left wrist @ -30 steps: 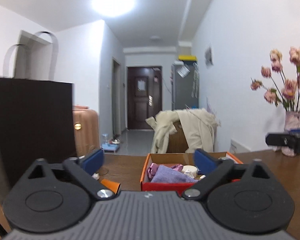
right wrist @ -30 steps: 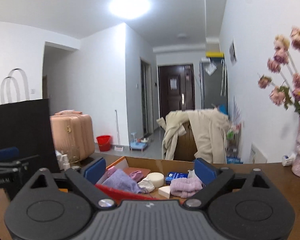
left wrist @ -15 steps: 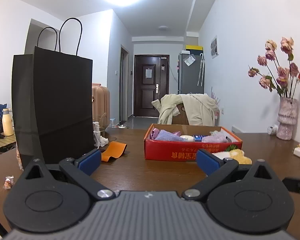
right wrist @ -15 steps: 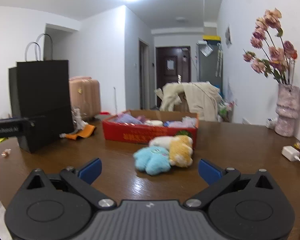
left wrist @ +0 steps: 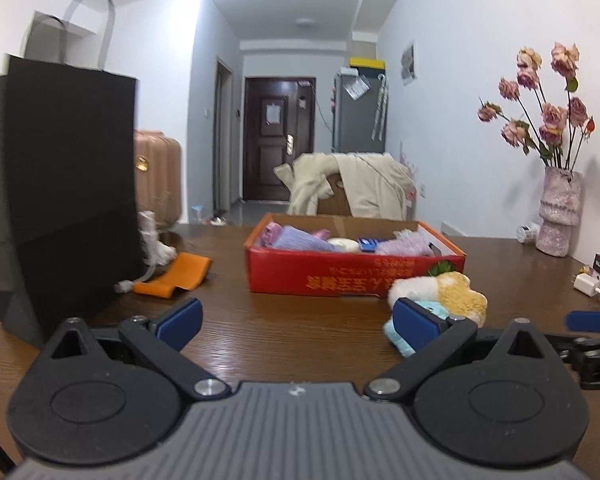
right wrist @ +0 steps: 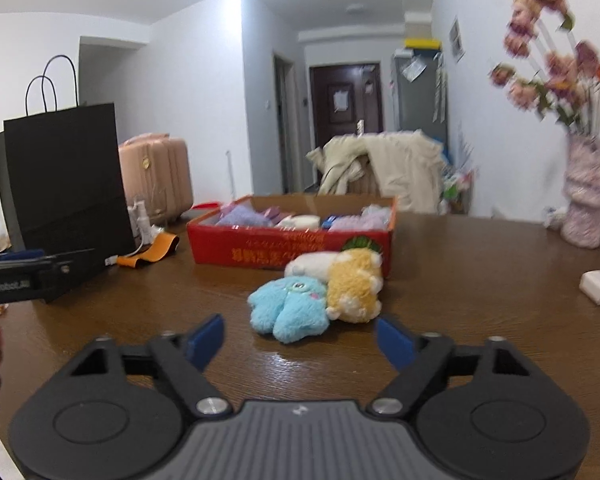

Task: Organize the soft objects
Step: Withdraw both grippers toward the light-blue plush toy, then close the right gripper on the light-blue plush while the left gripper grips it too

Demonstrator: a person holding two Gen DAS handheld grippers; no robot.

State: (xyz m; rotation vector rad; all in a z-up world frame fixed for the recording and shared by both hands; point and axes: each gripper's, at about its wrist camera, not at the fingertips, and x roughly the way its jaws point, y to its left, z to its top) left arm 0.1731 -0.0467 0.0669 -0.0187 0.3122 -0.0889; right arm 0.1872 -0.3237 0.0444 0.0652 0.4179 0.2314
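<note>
Two tongs hover low over the brown table (right wrist: 480, 264), which spreads ahead of both and carries everything else. Biggest on it is the black bag (left wrist: 56, 184), standing upright far to the left of the left tongs (left wrist: 298, 322) and beyond their left finger. Straight ahead of those tongs, further across the wood, sits the red box (left wrist: 340, 274), open at the top and filled with folded lilac and pink cloths (left wrist: 300, 236) and a few small items I cannot make out. To the right of both tongs, by the wall, a pale vase (left wrist: 558, 212) holds dried pink flowers. Just ahead of the right tongs (right wrist: 300, 338) lie the plush toys: a blue toy (right wrist: 290, 306) nearest, in line with the gap between the fingers, and a yellow toy (right wrist: 354, 286) touching it on the right, both close against the front of the box. From the left tongs the same toys sit just behind the right finger. An orange strip (left wrist: 176, 276) curls on the table between bag and box, left of the left tongs' line. A white charger (right wrist: 598, 286) lies far right. Left tongs are spread wide with nothing between the fingers; right tongs are narrowing, fingers still apart and gripping nothing, the toys just beyond the tips.
</note>
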